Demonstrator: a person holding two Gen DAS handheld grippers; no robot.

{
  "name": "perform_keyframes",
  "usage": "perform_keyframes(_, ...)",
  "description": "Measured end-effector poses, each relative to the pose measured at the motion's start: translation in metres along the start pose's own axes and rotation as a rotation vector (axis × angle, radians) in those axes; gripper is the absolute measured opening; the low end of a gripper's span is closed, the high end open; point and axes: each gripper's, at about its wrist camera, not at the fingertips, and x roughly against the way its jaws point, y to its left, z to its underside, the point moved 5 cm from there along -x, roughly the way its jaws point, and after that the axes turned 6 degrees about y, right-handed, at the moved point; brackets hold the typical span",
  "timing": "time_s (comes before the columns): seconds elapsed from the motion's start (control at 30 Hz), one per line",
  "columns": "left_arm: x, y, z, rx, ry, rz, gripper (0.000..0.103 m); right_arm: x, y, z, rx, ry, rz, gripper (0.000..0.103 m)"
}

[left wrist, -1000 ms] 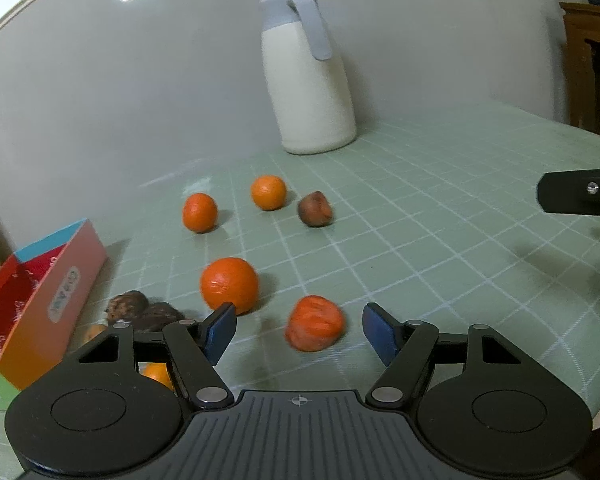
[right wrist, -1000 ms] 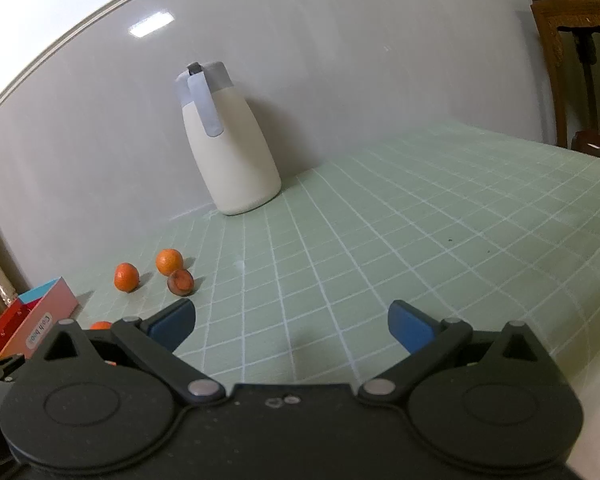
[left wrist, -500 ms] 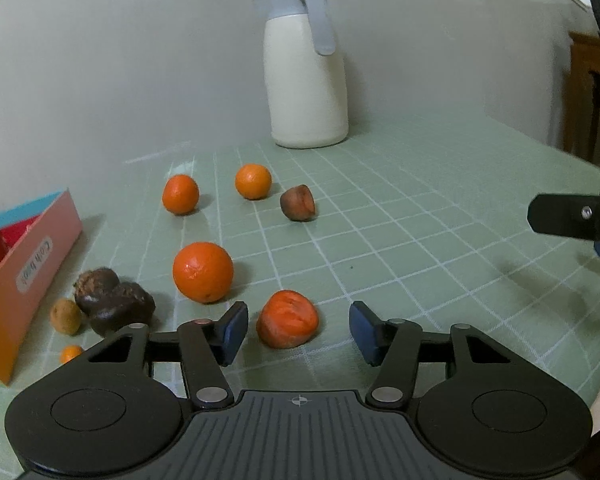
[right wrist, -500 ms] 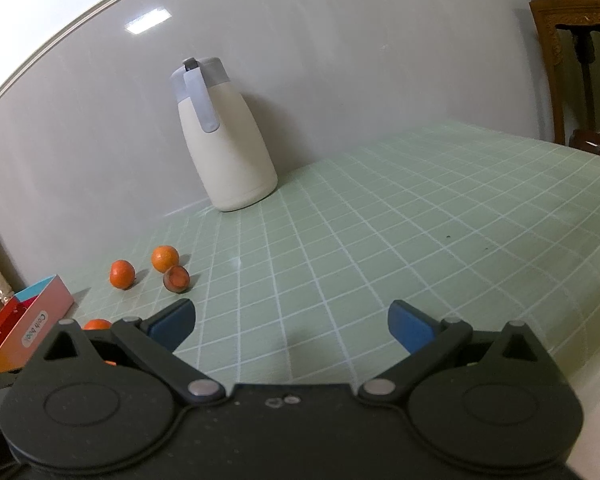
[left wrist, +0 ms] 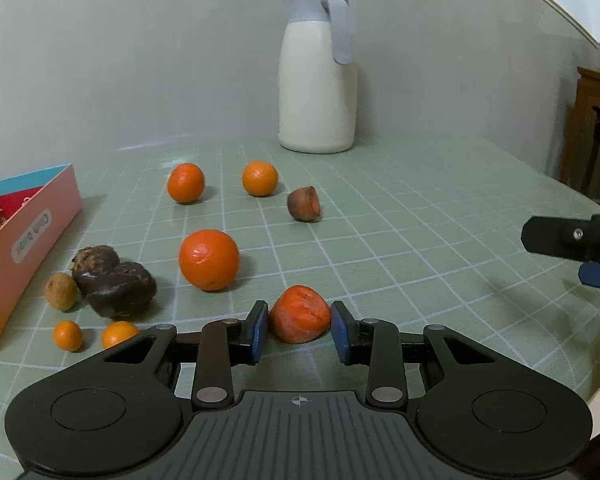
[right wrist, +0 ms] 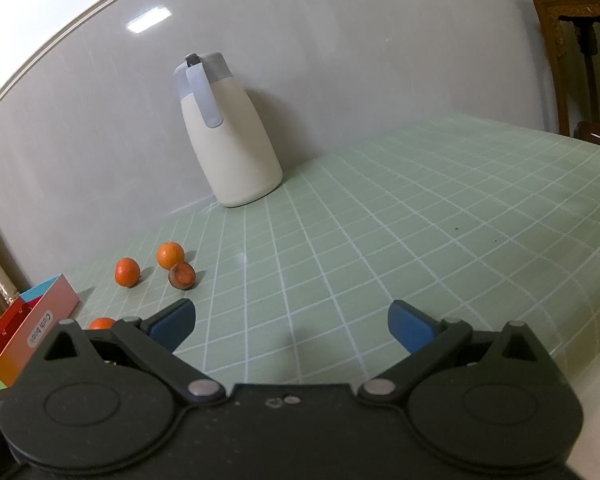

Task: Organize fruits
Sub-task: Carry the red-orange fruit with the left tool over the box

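Note:
A wrinkled red-orange fruit lies on the green checked tablecloth, right between the blue pads of my left gripper. The jaws are closing and both pads touch the fruit's sides. Behind it sits a large orange, then two smaller oranges and a brown cut fruit. My right gripper hangs open over bare cloth with nothing between its fingers; part of it shows at the right edge of the left wrist view.
A colourful open box stands at the left. Beside it lie two dark wrinkled fruits, a small brown one and two tiny oranges. A white jug stands by the wall. Wooden furniture is at the right.
The left jaws have narrowed from wide apart to touching the red-orange fruit, and the view has rolled level. The right gripper has stayed in place and open.

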Motion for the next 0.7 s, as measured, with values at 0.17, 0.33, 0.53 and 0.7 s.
perform_keyframes(0.17,0.003,0.011,-0.002,0.011,-0.013,-0.029,0.033,-0.003,0.001,0.0,-0.003,0.007,-0.003,0.103)
perform_keyframes(0.33,0.014,0.024,-0.008,0.017,-0.043,-0.05,0.033,-0.006,0.009,0.003,0.01,0.018,-0.014,0.103)
perform_keyframes(0.53,0.032,0.049,-0.016,0.03,-0.088,-0.097,0.033,-0.014,0.027,0.007,0.042,0.039,-0.038,0.103)
perform_keyframes(0.7,0.047,0.092,-0.023,0.063,-0.128,-0.187,0.033,-0.022,0.046,0.011,0.073,0.062,-0.064,0.103)
